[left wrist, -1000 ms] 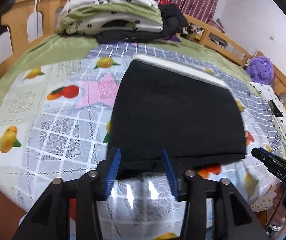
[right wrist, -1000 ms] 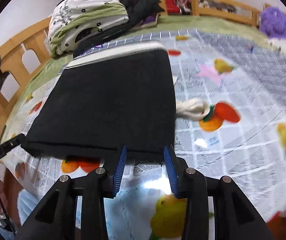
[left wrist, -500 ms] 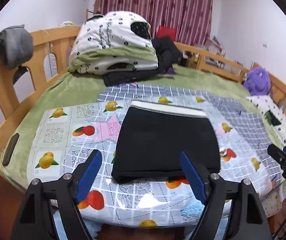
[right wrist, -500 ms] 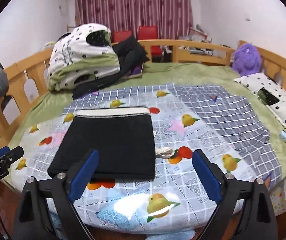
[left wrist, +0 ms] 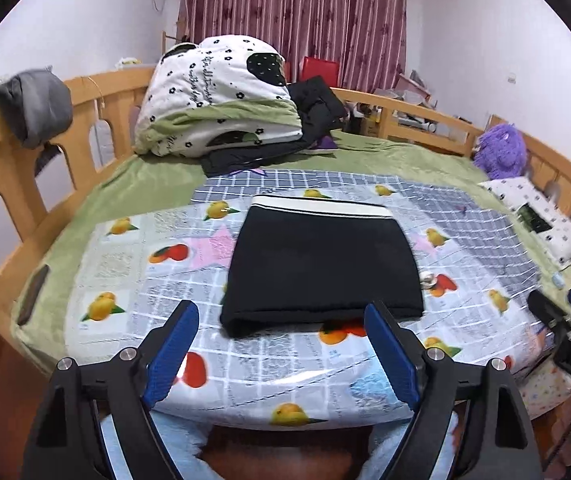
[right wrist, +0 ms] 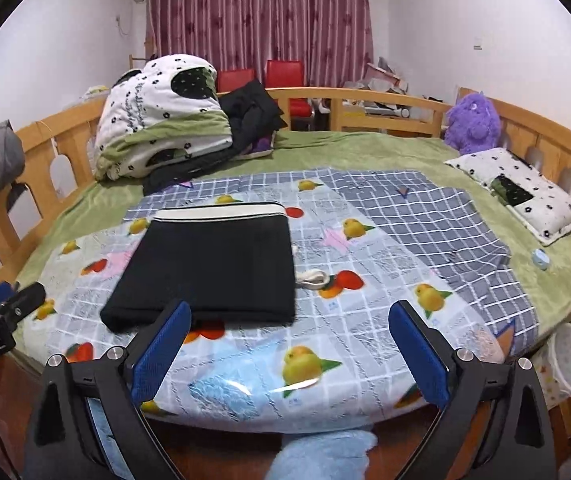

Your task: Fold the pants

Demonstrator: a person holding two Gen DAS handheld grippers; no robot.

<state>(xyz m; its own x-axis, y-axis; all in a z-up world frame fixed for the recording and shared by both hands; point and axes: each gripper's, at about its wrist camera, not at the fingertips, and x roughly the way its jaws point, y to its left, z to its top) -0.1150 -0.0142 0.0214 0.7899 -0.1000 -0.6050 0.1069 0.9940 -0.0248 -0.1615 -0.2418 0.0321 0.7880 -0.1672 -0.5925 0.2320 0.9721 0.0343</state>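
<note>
1. Black knit, folded into a flat rectangle: the pants lie on the fruit-print plastic sheet near the foot of the bed, the white waistband at the far edge and the fold toward us.
2. We see a white drawstring poking out just beside the pants' right edge.
3. Our left gripper hangs over the near edge of the sheet with its blue pads spread wide and nothing between them; a second ago they were nearly closed at the pants' near fold.
4. Our right gripper is likewise spread wide and empty, clear of the cloth; a second ago it too was narrow at the fold.
5. Both cameras now sit farther back and higher than before, so the whole bed shows.
6. Beyond the sheet lies a grey checked cloth, then the green blanket.
7. A folded floral quilt rests at the far left, a purple plush toy at the far right, and red curtains behind.
</note>
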